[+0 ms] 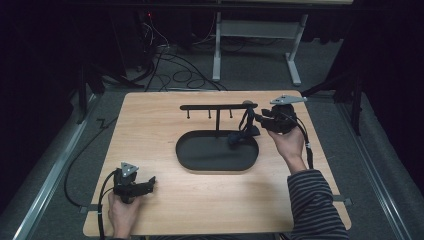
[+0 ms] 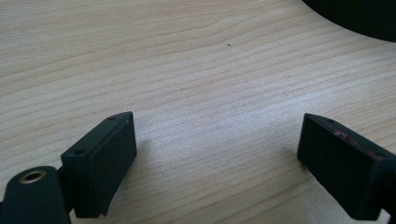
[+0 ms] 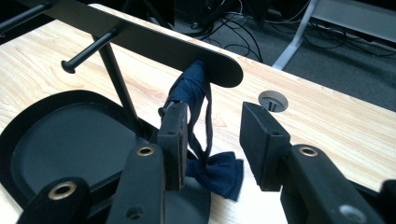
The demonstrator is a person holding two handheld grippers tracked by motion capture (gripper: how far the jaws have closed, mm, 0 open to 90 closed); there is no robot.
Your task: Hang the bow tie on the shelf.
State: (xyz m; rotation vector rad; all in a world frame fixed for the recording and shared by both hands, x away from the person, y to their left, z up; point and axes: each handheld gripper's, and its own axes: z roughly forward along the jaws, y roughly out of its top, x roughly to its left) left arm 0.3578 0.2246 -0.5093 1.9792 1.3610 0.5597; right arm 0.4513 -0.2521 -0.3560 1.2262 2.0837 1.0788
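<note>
A black stand has a flat top bar point(image 1: 218, 106) with pegs and an oval tray base point(image 1: 200, 156). A dark blue bow tie point(image 1: 243, 131) hangs by its strap from the bar's right end, its bow point(image 3: 219, 171) resting at the tray's rim. My right gripper point(image 3: 215, 126) is open just in front of the tie. The strap runs down beside the left jaw's inner face, and the pads do not press on it. My left gripper point(image 2: 217, 144) is open and low over bare wood at the table's front left point(image 1: 150, 183), with nothing between its jaws.
The wooden table point(image 1: 150, 125) has a round cable hole point(image 3: 273, 100) behind the stand's right end. Free pegs point(image 3: 88, 49) stick out along the bar. Cables and a white desk frame point(image 1: 255, 30) are on the floor beyond the table.
</note>
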